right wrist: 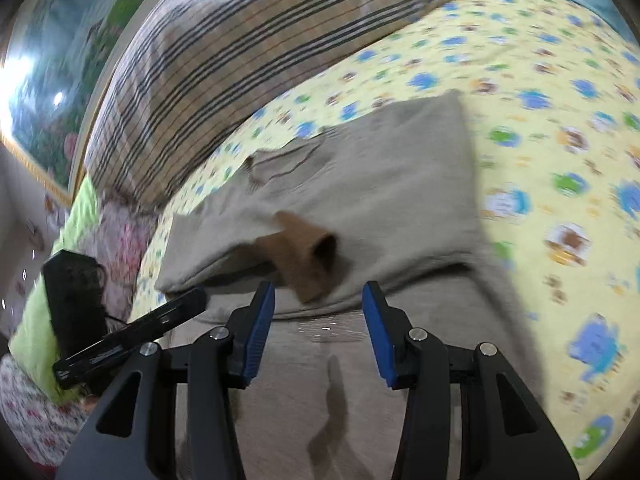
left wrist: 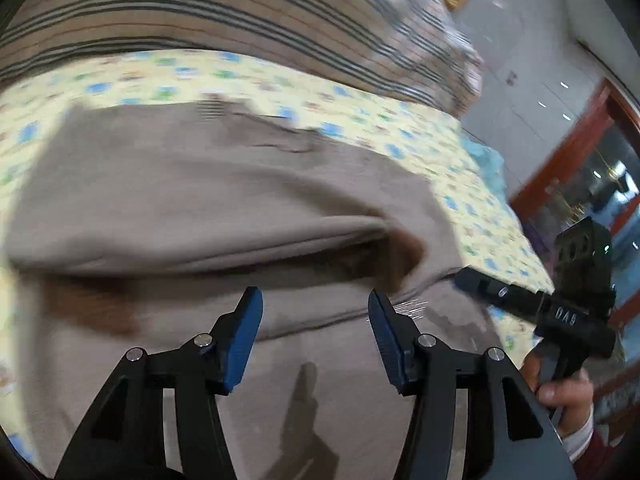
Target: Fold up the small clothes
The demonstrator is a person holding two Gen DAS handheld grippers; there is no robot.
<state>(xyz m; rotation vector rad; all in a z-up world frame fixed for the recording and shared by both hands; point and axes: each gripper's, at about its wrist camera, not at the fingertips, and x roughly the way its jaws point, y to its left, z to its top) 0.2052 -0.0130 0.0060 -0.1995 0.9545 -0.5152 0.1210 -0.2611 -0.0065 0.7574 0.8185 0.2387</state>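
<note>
Left hand-held gripper (left wrist: 315,312) is wide open, blue pads (left wrist: 245,340) well apart w/ nothing between them, hovering over the near part of a tan sweater (left wrist: 192,196). Right hand-held gripper (right wrist: 319,306) is the same: jaws spread wide, blue pads (right wrist: 260,332) holding nothing, over the sweater (right wrist: 380,184) too. From the left wrist cam the right hand-held gripper shows at the right edge, its tip at the sweater's side, w/ the person's right hand (left wrist: 560,392) on the handle. From the right wrist cam the left one shows as a black bar at lower left. The sweater lies on a bed, on a yellow sheet (right wrist: 560,120) w/ blue & green cartoon print; its top part is folded over toward the cameras, making a thick rolled edge across the middle. A brown cuff (right wrist: 308,256) sticks out of that fold, just ahead of the right pads. Beyond the sweater sits a striped brown blanket (left wrist: 200,12), bunched along the far side of the bed. Both views are motion-blurred.
</note>
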